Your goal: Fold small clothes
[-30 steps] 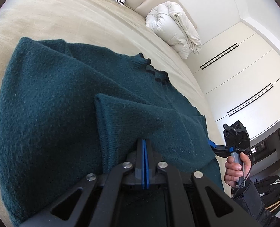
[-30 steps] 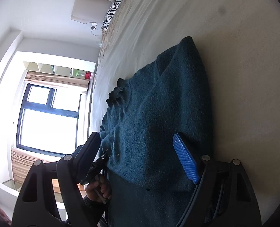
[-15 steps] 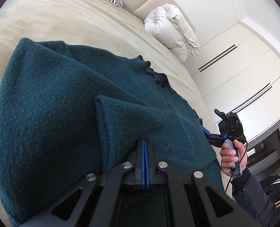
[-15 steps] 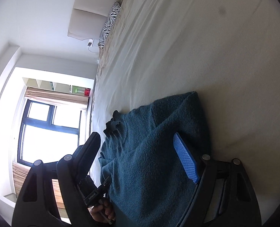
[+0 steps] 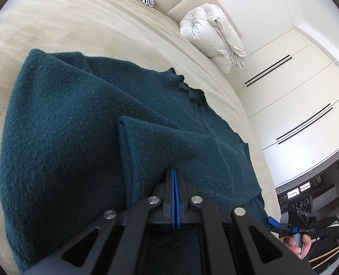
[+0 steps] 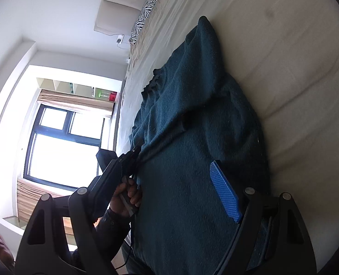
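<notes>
- Sweater (image 5: 82, 123): dark teal knit with a fuzzy, felted nap, lying flat on the bed (image 5: 77, 23); its ribbed, frilled collar (image 5: 187, 89) points toward the headboard end.
- Folded panel (image 5: 180, 146): a flap of the sweater, seemingly a sleeve, laid across the body of the sweater, its straight edge and squared corner forming a neat crease near the garment's middle.
- Left tongs (image 5: 174, 183): pressed together at the sweater's near hem; the blue pads meet with almost no gap, and whether a thin layer of knit is pinched between them cannot be told.
- Right tongs (image 6: 169, 178): spread wide and holding nothing; the ridged blue pad (image 6: 224, 194) hangs above the sweater's lower body.
- Change: over the last second the right tongs have travelled along the sweater's far side edge, from its middle back to the hem corner, while the left tongs stayed put.
- Meaning for the task: the side fold appears finished; the right tongs now seem to be lining up on the hem, probably for a lengthwise fold toward the collar.
- Bed: pale beige cover, smooth with shallow wrinkles around the sweater.
</notes>
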{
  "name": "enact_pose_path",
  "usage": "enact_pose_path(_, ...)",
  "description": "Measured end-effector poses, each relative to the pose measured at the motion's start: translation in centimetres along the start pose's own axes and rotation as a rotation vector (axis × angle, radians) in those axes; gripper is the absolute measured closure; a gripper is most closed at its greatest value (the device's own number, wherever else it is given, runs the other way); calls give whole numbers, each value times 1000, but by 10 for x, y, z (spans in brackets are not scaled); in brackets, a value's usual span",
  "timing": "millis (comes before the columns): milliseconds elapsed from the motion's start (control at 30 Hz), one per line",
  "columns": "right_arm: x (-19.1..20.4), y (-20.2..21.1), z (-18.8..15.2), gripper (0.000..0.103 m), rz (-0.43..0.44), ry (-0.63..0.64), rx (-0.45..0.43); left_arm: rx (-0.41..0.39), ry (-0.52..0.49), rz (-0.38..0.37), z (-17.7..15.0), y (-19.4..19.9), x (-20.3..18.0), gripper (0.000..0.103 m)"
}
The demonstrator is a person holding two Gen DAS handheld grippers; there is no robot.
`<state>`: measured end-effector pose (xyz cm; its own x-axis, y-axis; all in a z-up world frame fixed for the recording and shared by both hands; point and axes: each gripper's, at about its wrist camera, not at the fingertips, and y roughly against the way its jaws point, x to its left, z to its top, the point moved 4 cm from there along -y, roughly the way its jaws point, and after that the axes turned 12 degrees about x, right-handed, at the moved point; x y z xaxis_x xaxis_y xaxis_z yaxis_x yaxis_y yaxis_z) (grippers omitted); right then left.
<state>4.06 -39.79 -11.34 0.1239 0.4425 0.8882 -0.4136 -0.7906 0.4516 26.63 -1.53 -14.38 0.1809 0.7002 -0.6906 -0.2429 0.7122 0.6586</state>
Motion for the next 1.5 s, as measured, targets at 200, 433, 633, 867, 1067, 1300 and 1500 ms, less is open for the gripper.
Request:
enact_pose_path(200,16,16,-96,23,-14,28,-20,-106,69,-37,-9,44,-7,34)
enact_pose_path(433,21,22,-164,23,11,28,-42,-105,63,72,-1,54,-11,23)
enact_pose_path(633,32,10,-177,23,-11,62,-20,-52,35,186,7,33,-7,37)
enact_pose_path(867,36,7,-178,23,-13,68,-12,-6,-56,279,9,18,-19,62)
enact_pose_path(1067,33,3,-184,23,-28,63,-3,13,-66,337,13,12,-17,91)
enact_pose_path(1300,26,5,-192,23,-22,45,-18,-55,-123,348,26,31,-38,94)
enact_pose_path(1500,24,4,-197,23,-18,33,-14,36,-107,414,25,8,-14,88)
